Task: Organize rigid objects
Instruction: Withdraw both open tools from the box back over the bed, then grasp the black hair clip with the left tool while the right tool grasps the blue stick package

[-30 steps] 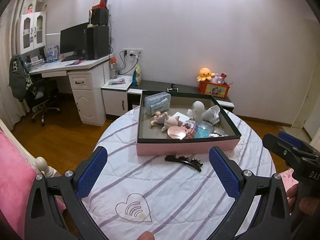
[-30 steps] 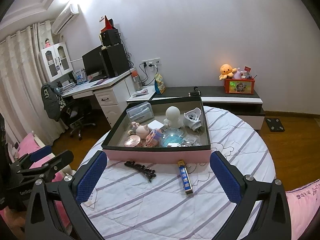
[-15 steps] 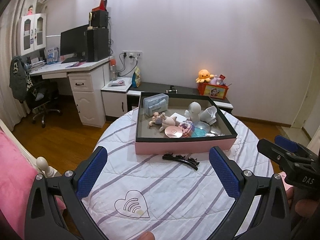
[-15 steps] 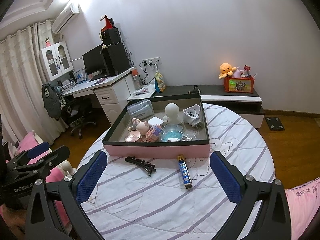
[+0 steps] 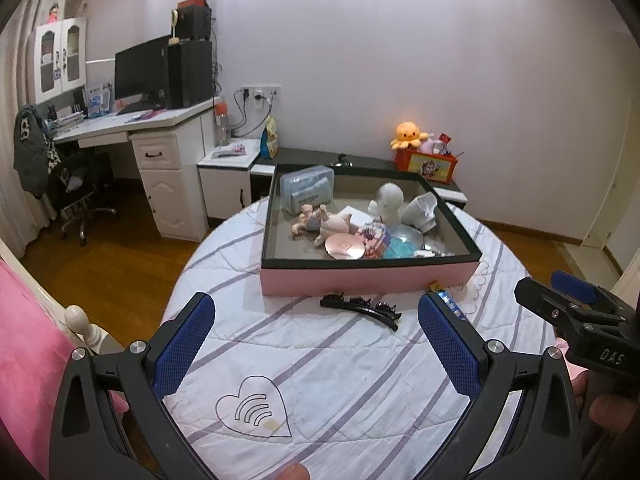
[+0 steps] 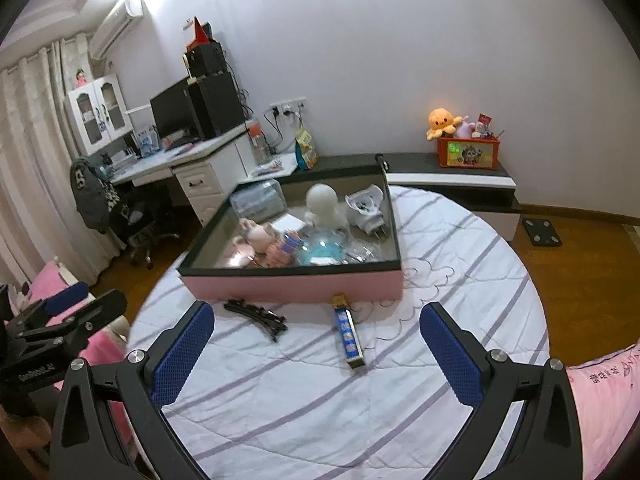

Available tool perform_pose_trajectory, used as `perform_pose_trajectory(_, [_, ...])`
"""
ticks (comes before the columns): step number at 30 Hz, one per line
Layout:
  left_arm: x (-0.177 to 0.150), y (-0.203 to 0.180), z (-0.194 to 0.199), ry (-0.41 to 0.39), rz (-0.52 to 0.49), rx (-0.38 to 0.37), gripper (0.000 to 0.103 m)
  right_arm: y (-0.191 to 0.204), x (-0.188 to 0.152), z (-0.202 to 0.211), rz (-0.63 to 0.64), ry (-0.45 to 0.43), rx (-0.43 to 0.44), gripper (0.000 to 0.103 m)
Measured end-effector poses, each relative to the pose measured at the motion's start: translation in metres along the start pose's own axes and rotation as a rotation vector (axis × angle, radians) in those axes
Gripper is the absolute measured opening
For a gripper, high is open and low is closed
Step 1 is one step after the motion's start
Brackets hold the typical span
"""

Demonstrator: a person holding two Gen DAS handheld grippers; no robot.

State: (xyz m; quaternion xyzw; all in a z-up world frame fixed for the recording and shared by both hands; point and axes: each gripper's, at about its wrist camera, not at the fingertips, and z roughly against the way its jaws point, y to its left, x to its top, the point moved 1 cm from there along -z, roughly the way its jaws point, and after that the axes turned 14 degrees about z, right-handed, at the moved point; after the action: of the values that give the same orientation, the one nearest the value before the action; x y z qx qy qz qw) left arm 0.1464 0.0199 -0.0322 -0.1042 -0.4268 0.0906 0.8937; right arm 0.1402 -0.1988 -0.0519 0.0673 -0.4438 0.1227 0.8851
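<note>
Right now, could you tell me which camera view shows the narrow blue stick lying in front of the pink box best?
The right wrist view: the narrow blue stick lies whole there. In the left wrist view the left gripper's fingers hide most of it.

both tongs advanced | pink tray (image 6: 292, 289) nearer | hair clip (image 5: 359, 309) nearer

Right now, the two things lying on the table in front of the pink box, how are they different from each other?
The hair clip is black all over, while the small bar is blue patterned with a yellow end. The hair clip is slightly curved with toothed edges; the small bar is straight and boxy. The hair clip lies toward the box's left half, the small bar toward its right. Both lie flat on the striped cloth, outside the box, and neither gripper holds either.
</note>
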Motion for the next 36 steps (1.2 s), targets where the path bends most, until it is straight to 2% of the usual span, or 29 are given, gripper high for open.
perform_pose_trajectory(9, [-0.021, -0.004, -0.056, 0.123, -0.018, 0.030, 0.103, -0.022, -0.031, -0.051, -0.011, 0.171, -0.035, 0.103])
perform_pose_trajectory(19, [-0.035, -0.022, -0.115, 0.237, -0.053, 0.006, 0.103, -0.028, -0.044, -0.089, 0.032, 0.248, -0.028, 0.103])
perform_pose_trajectory(23, [-0.038, -0.027, -0.139, 0.283, -0.059, 0.007, 0.102, -0.028, -0.044, -0.099, 0.063, 0.259, -0.031, 0.099])
perform_pose_trajectory(28, [-0.043, -0.034, -0.163, 0.313, -0.079, 0.035, 0.103, -0.024, -0.043, -0.109, 0.117, 0.276, -0.045, 0.076])
perform_pose_trajectory(32, [-0.046, -0.041, -0.170, 0.298, -0.114, 0.070, 0.103, -0.019, -0.042, -0.112, 0.147, 0.274, -0.039, 0.070])
perform_pose_trajectory(34, [-0.045, -0.041, -0.169, 0.297, -0.114, 0.062, 0.102, -0.016, -0.041, -0.113, 0.161, 0.271, -0.034, 0.059])
perform_pose_trajectory(36, [-0.045, -0.041, -0.166, 0.290, -0.114, 0.042, 0.096, -0.013, -0.039, -0.113, 0.171, 0.265, -0.019, 0.047])
